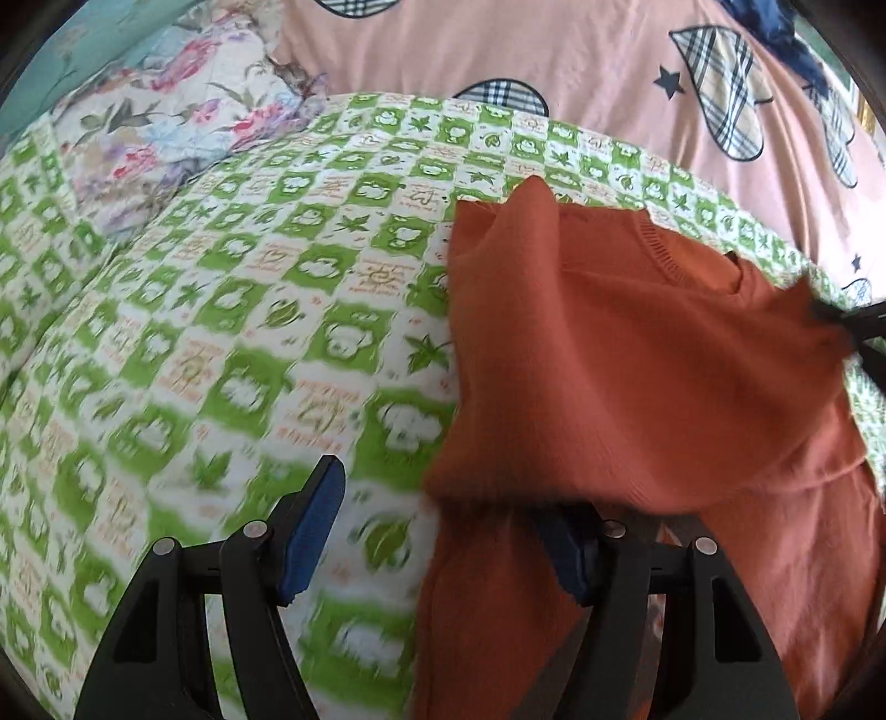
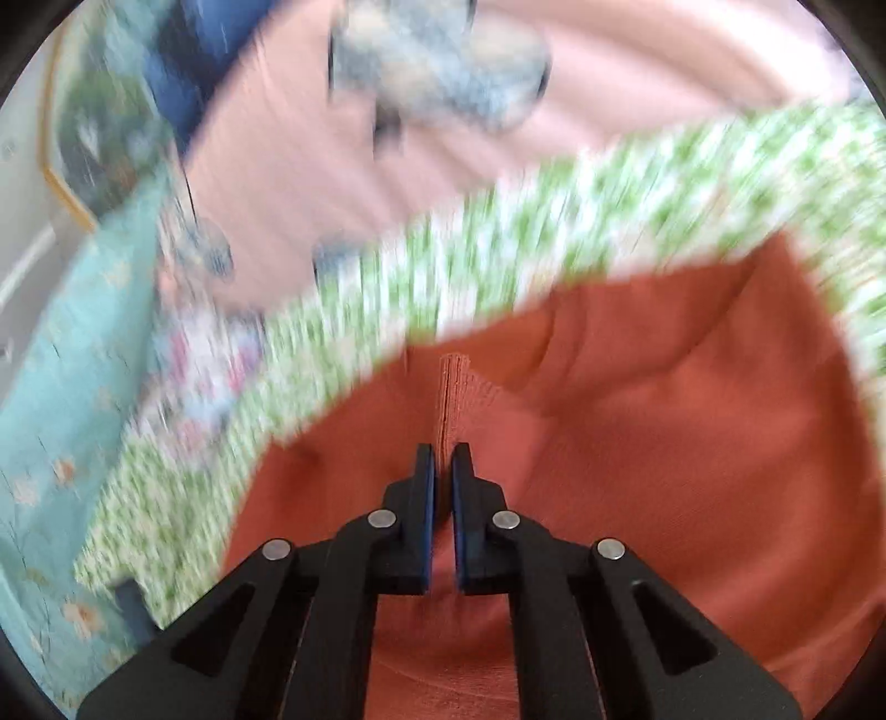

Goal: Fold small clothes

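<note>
An orange knit sweater [image 1: 637,354] lies on the right part of a green-and-white patterned sheet [image 1: 266,310], with one side lifted and folded over itself. My left gripper [image 1: 443,498] is open at the sweater's near left edge. Its left pad [image 1: 313,531] hangs over bare sheet, while the lifted fold drapes over the tip of its right finger [image 1: 576,559]. In the left wrist view my right gripper [image 1: 841,321] pinches a raised corner at the far right. The blurred right wrist view shows my right gripper [image 2: 443,451] shut on a ribbed ridge of the sweater [image 2: 637,443].
A pink duvet with plaid patches [image 1: 581,66] lies along the far side of the sheet. A floral pillow [image 1: 183,116] and teal fabric [image 1: 50,61] sit at the far left. Open sheet stretches left of the sweater. A dark blue cloth [image 1: 786,39] shows at the top right.
</note>
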